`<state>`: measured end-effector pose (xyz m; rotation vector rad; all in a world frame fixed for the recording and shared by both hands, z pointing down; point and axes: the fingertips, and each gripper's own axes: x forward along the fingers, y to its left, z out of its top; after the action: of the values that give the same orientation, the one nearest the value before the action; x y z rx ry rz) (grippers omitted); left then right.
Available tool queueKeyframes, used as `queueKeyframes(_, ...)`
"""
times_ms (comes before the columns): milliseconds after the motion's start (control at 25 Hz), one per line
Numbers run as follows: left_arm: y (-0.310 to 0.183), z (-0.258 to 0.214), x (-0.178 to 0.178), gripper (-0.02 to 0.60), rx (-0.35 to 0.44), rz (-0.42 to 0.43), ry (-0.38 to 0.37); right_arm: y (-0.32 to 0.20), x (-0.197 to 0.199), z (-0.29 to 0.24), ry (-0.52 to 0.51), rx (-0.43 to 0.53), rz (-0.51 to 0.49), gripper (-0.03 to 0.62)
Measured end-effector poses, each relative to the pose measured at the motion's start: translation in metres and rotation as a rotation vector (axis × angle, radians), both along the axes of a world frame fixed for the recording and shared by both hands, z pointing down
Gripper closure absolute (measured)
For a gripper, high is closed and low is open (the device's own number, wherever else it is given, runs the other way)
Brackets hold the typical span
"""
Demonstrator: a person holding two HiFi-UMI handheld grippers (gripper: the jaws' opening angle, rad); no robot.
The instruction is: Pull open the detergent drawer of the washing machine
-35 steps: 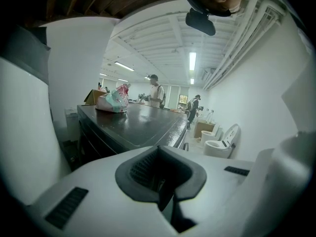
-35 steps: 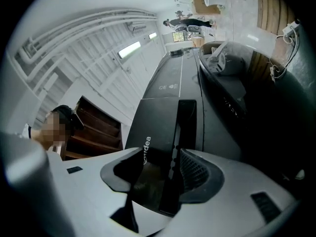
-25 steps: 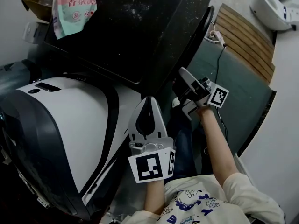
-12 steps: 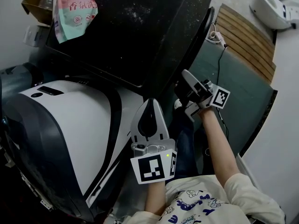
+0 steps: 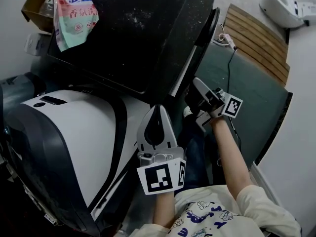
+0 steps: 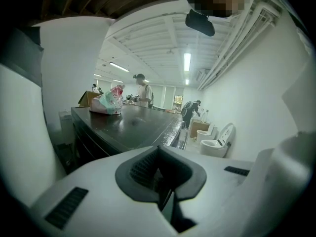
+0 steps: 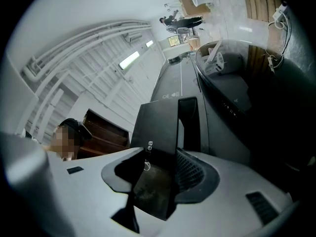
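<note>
1. The left gripper (image 5: pixel 158 113) is nearest the person, just right of a white curved appliance (image 5: pixel 74 127). Its fingers are pressed together and hold nothing; its own view shows only a thin slit between them.
2. The right gripper (image 5: pixel 193 95) is further forward and to the right, at the front edge of the washing machine (image 5: pixel 148 28). Its fingers are clamped on a dark flat panel.
3. That panel is the front of the detergent drawer (image 7: pixel 160 122). In the right gripper view it stands out from the machine's front, with a light gap showing behind it. The head view does not show the drawer clearly.
4. The washing machine has a dark, speckled top.
5. A pink and green detergent bag (image 5: pixel 74 14) lies on the far left part of that top. A cardboard box (image 5: pixel 37 6) is just beside the bag.
6. Farthest off, a white toilet (image 5: pixel 284 4) stands beyond a wooden slatted panel (image 5: pixel 256 38).
</note>
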<state>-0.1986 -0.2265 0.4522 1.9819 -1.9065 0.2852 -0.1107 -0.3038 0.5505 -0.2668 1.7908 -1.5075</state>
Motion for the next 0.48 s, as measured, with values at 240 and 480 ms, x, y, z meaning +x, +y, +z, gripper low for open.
queueKeyframes(240, 0.006, -0.003, 0.011, 0.568, 0.003, 0.0, -0.004, 0.009, 0.019, 0.0, -0.006, -0.007, 0.02, 0.39)
queueKeyframes(480, 0.011, -0.002, 0.025, 0.568, 0.005, -0.004, 0.002, 0.018, 0.039, 0.002, -0.013, -0.015, 0.026, 0.39)
